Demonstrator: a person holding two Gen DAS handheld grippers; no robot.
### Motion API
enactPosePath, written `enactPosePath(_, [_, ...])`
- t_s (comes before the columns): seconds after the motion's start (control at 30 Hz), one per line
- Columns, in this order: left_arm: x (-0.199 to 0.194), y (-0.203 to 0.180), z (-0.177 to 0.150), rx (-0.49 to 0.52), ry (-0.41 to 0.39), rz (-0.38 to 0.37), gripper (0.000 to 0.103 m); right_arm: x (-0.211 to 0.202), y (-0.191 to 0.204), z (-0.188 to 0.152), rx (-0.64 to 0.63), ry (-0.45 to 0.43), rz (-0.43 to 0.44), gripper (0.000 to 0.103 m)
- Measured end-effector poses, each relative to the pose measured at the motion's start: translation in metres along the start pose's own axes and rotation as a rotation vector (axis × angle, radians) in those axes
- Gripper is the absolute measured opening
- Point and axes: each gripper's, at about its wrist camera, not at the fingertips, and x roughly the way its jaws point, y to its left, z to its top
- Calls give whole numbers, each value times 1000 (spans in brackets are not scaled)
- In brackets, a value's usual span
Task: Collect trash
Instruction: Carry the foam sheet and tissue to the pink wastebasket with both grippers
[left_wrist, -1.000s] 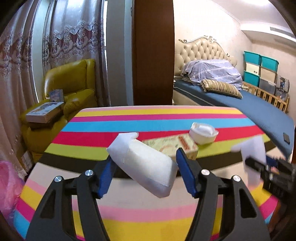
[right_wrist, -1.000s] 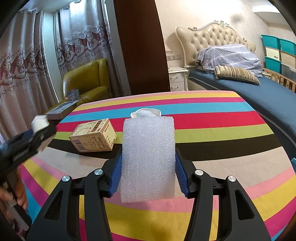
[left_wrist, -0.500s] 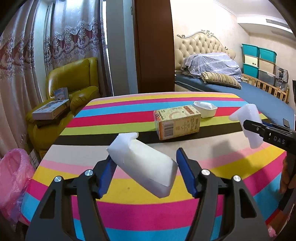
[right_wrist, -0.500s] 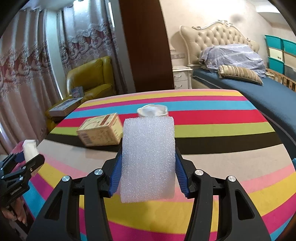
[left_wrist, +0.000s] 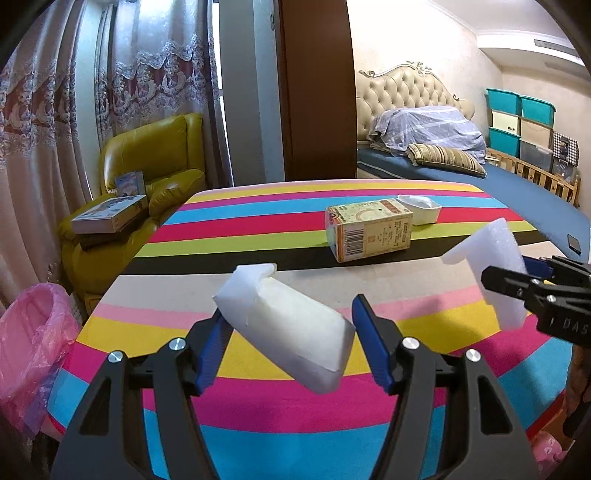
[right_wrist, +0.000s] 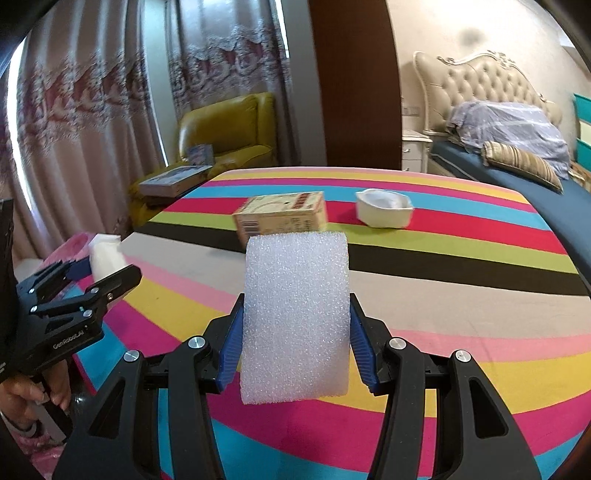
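Left wrist view: striped table fills the frame, pink bin bag off its near-left corner, below table level. Carton and white dish lie mid-table, touching or nearly so; both not yet collected.

Right gripper: clamped on a foam sheet, pebbled, standing upright between the blue pads. Pads meet its two side edges low down; most of the sheet rises above the fingertips. Judged very light, soft and springy; likely to bow if squeezed harder, so the edge hold low down looks right.

Left gripper: closed on a smooth white foam block, lying tilted across the gap, high end left, low end right and toward the camera. Left pad presses its underside near the high end; right pad sits just beside the low corner, contact there not clear. Grip looks off-centre. Block judged light, stiff, a little slick; it could pivot out during a swing. Held over the table's near edge, bag close by on the left.
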Motion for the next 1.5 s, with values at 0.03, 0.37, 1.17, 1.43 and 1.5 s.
enactPosePath(0.03, [0, 1, -1, -2, 0, 0, 63, 0, 3, 0, -6, 1, 3, 50])
enactPosePath(0.37, [-4, 17, -12, -20, 1, 14, 63, 4, 33, -3, -64, 22, 49, 50])
enactPosePath(1.17, [-59, 115, -29, -150, -95, 173, 63, 9, 149, 28, -337, 26, 235, 50])
enactPosePath(1.43, [-101, 171, -26, -222, -167, 297, 63, 20, 213, 57, -426, 7, 374, 50])
enactPosePath(1.5, [-109, 191, -26, -254, -172, 333, 63, 23, 230, 65, -438, 7, 412, 50])
